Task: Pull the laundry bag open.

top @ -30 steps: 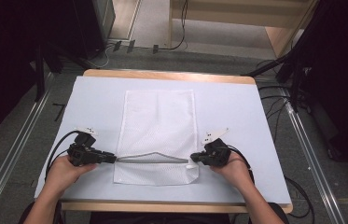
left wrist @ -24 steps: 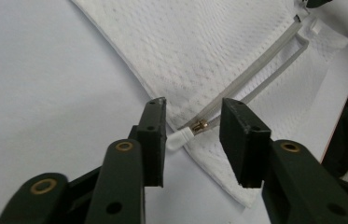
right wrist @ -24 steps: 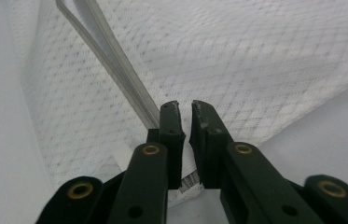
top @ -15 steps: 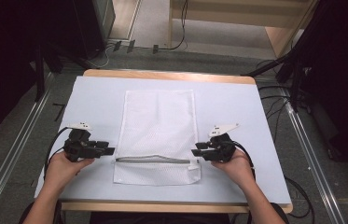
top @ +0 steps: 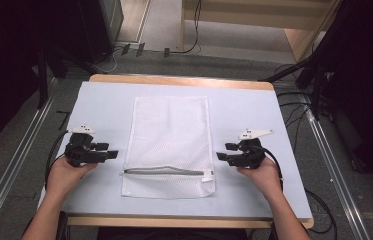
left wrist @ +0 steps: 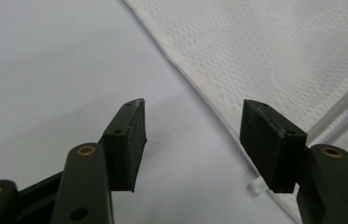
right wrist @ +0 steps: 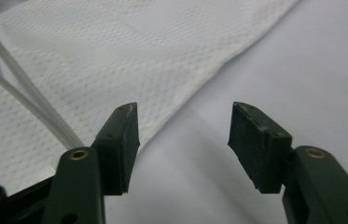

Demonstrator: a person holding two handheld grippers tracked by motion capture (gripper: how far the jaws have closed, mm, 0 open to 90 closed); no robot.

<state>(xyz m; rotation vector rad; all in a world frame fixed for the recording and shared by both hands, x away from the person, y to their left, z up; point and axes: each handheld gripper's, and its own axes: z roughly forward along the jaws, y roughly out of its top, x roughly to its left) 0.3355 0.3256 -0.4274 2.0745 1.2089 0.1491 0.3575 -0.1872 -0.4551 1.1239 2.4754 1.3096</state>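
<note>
A white mesh laundry bag (top: 169,140) lies flat in the middle of the table, its grey zipper (top: 166,171) running across near the front end. My left gripper (top: 111,153) stands open just left of the bag's edge, apart from it, nothing between its jaws. In the left gripper view the left gripper (left wrist: 192,126) faces the mesh bag (left wrist: 274,51) and its edge. My right gripper (top: 220,156) is open just right of the bag. The right gripper view has the right gripper (right wrist: 184,128) with the bag's (right wrist: 115,56) edge under the left jaw and the zipper (right wrist: 27,100) at left.
The table (top: 274,110) has a pale blue-white cover and a wooden rim (top: 184,80) at the back. Cables (top: 304,115) trail off the right side. Metal rails (top: 19,165) run along the floor on both sides. Open cover lies left and right of the bag.
Both grippers let go of the bag's front end and drew outward to the sides. The zipper end, held raised before, now lies flat on the table.
</note>
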